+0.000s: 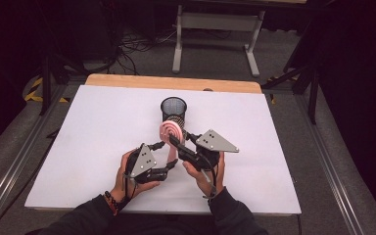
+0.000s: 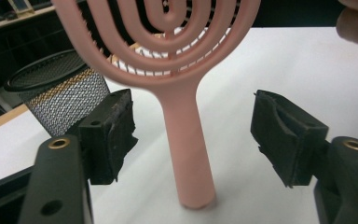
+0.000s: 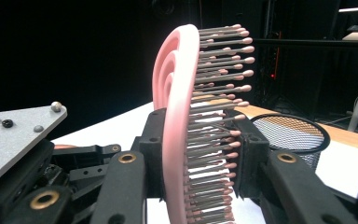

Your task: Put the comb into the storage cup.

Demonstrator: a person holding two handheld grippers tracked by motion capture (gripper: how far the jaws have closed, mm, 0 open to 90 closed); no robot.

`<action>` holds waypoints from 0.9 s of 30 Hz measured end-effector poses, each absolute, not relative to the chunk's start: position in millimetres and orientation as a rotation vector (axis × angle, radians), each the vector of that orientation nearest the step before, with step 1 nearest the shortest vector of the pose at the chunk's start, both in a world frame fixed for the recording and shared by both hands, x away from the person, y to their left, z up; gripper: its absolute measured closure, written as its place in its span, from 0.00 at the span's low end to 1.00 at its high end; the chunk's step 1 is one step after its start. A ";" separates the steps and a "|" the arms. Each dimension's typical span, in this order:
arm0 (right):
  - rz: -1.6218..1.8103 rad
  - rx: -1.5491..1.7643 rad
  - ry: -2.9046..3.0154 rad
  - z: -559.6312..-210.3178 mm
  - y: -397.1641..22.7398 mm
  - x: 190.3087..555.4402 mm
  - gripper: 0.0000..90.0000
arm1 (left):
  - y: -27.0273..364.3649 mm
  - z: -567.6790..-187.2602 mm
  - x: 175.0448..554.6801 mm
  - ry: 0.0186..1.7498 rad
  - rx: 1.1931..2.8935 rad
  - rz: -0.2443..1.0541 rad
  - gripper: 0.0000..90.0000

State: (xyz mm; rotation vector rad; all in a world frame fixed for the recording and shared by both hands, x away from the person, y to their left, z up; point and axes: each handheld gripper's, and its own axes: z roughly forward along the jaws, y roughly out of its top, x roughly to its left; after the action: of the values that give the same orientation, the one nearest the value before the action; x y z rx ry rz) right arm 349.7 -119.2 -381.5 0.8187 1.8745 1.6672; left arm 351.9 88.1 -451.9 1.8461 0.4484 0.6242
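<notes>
- Bench (image 1: pixel 103 147): white sheet over a wooden top, a strip of bare wood showing along the far edge. The person's forearms in dark sleeves come in over the near edge.
- Mesh pen cup (image 1: pixel 173 109): black wire, round, upright near the middle of the bench, just beyond the brush head. In the left tool view it sits behind and to the left of the brush (image 2: pixel 60 91); in the right tool view its rim shows at the right (image 3: pixel 291 133).
- Pink hairbrush (image 1: pixel 171 131): spiral head, straight handle, standing on end with the handle tip down on the white bench surface (image 2: pixel 186 140). Seen edge-on in the right tool view, bristles pointing to that view's right (image 3: pixel 179 116).
- Right tool (image 1: pixel 176 142): clamped on the brush head, one pad on the pink back, the other pressed into the bristles. Grey three-cornered plate on top.
- Left tool (image 1: pixel 169 156): jaws spread apart on either side of the handle, clear gaps on both sides, pads (image 2: pixel 114 135) not touching it. The handle stands between them, nearer the left pad in that view.
</notes>
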 end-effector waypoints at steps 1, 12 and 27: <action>1.666 0.812 1.872 -381.3 -120.0 349.7 0.70 | 88.8 -452.0 352.2 0.448 1.849 0.626 0.32; 1.637 0.806 1.841 -377.9 -128.4 348.5 0.70 | 109.2 -452.0 358.6 0.409 1.846 0.588 0.25; 1.627 0.805 1.790 -370.1 -143.5 347.6 0.70 | 141.7 -446.8 358.9 0.338 1.876 0.590 0.17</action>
State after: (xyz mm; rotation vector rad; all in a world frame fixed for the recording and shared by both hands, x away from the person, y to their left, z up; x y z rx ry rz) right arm 347.6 -143.5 -370.1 0.8054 1.7899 1.6267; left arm 358.9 141.7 -446.8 1.8756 0.3383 0.5897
